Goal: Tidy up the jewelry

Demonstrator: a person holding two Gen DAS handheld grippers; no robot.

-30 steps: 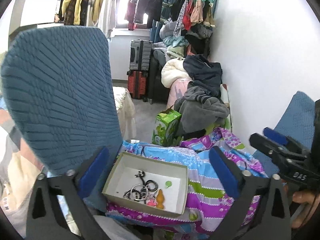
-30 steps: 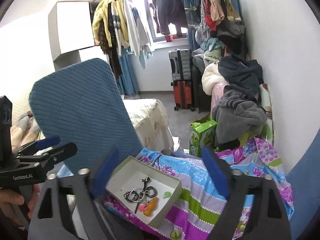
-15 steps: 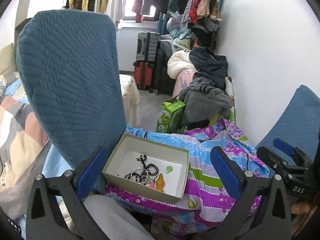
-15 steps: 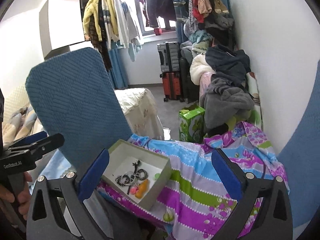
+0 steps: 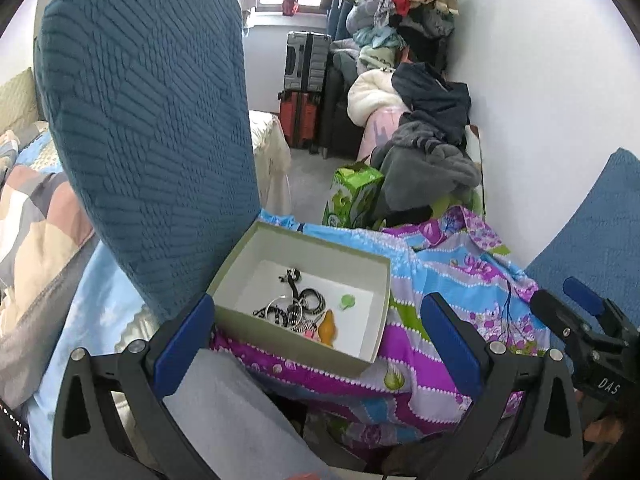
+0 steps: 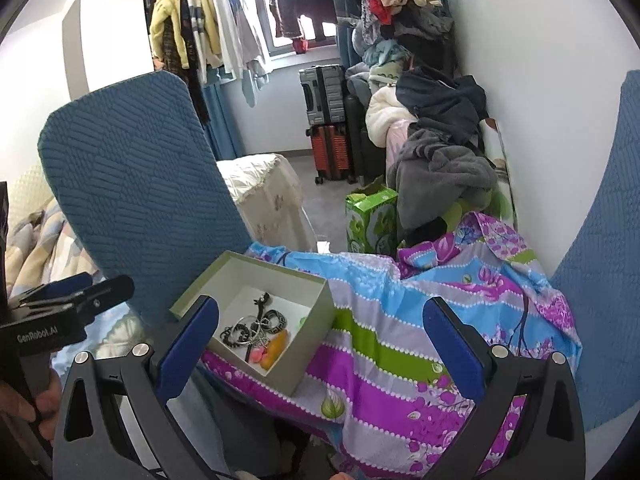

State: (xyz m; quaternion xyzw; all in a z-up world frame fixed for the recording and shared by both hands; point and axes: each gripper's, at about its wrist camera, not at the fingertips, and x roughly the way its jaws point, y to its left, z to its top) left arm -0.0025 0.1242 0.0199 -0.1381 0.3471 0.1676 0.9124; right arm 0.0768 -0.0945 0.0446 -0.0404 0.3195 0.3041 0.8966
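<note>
Left wrist view first: you've got one open cardboard box [image 5: 256, 312] sitting on one striped floral cloth [image 5: 440, 280], right beside a tall blue cushion [image 5: 148, 120] on its left. Inside the box there's a tangle of black and silver jewelry [image 5: 294, 306], too knotted to count piece by piece, plus one orange piece [image 5: 327, 330], one pink bit [image 5: 310, 335] touching it, and one small green piece [image 5: 347, 301] lying apart on the white floor of the box. Your left gripper [image 5: 316, 344] has both blue fingers spread wide with nothing between the pads, hovering just in front of the box. Your right gripper [image 6: 320, 348] is spread wide too and carrying nothing; in its own view the box sits toward its left finger [image 6: 188, 344], and the cloth fills the rest of the gap. Each camera catches the other gripper at the frame edge, so that's two grippers, four fingers, zero grabs. Behind all that you can see two stacked suitcases [image 6: 326, 120], one green carton [image 6: 370, 218] on the floor and one pile of clothes [image 6: 436, 152] against the wall.
</note>
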